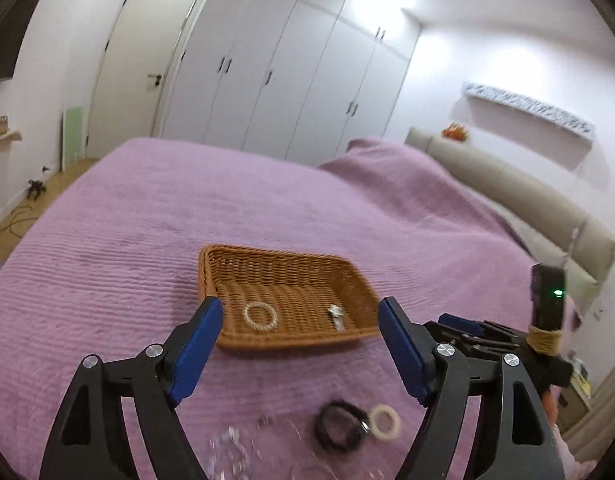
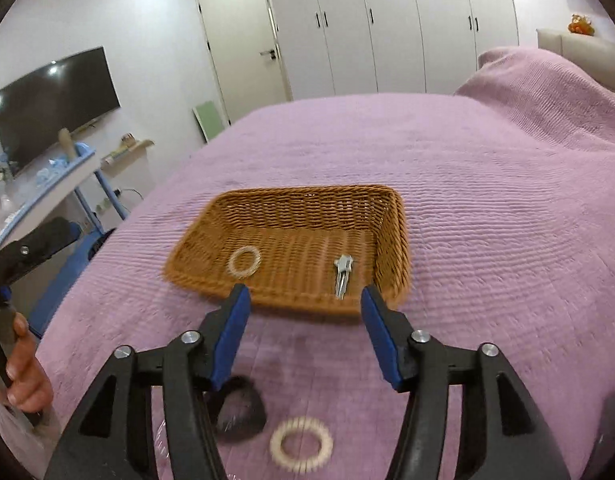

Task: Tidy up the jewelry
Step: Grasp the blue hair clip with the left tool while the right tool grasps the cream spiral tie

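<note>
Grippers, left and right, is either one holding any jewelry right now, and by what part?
Neither. The left gripper and right gripper are both open and empty above the bedspread.

We see a basket [image 2: 291, 208] on the bed [image 2: 487, 200], holding a beaded ring [image 2: 244, 262] left and a clip [image 2: 342, 272] right; before it lie another ring [image 2: 301, 444] and a band [image 1: 339, 426].
</note>
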Motion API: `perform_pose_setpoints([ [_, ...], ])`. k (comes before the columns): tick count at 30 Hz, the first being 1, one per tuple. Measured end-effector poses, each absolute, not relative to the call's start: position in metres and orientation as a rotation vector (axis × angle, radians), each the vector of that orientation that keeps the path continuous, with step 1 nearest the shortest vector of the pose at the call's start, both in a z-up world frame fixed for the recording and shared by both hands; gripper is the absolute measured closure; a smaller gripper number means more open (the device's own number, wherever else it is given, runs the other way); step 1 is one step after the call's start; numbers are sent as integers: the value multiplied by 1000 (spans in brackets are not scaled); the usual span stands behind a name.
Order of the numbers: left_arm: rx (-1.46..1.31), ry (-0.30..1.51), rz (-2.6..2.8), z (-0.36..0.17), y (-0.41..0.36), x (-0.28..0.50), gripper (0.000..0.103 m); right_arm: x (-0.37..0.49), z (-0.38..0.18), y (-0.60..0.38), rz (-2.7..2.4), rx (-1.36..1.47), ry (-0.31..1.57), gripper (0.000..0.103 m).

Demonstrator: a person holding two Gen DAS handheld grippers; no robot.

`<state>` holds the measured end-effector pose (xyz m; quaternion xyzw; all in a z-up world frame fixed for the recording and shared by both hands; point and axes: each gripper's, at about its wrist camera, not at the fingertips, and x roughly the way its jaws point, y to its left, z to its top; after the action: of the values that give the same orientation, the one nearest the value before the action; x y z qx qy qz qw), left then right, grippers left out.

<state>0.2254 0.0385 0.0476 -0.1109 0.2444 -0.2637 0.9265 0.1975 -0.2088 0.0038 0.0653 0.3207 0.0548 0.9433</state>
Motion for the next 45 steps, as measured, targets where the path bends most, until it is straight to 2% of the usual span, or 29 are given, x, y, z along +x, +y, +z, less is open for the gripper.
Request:
perform_pose_setpoints([
  [7,-151,482,-498,51,72,144,22,125,4,-197,110,127,639,38],
  [18,2,630,-505,-22,82,84,22,60,-39,-176,101,88,685,38],
  [29,163,785,-583,-86,60,95,22,64,-78,-155,78,14,761,38],
  [36,249,832,-696,-97,45,105,22,116,-96,-180,7,53,830,47],
  [37,275,841,-702,-100,42,108,24,123,-100,-183,0,60,841,48],
  [41,321,866,-708,-108,33,118,48,143,-110,-192,-4,94,870,53],
  [45,323,862,-725,-106,29,127,49,156,-119,-191,-2,104,895,54],
])
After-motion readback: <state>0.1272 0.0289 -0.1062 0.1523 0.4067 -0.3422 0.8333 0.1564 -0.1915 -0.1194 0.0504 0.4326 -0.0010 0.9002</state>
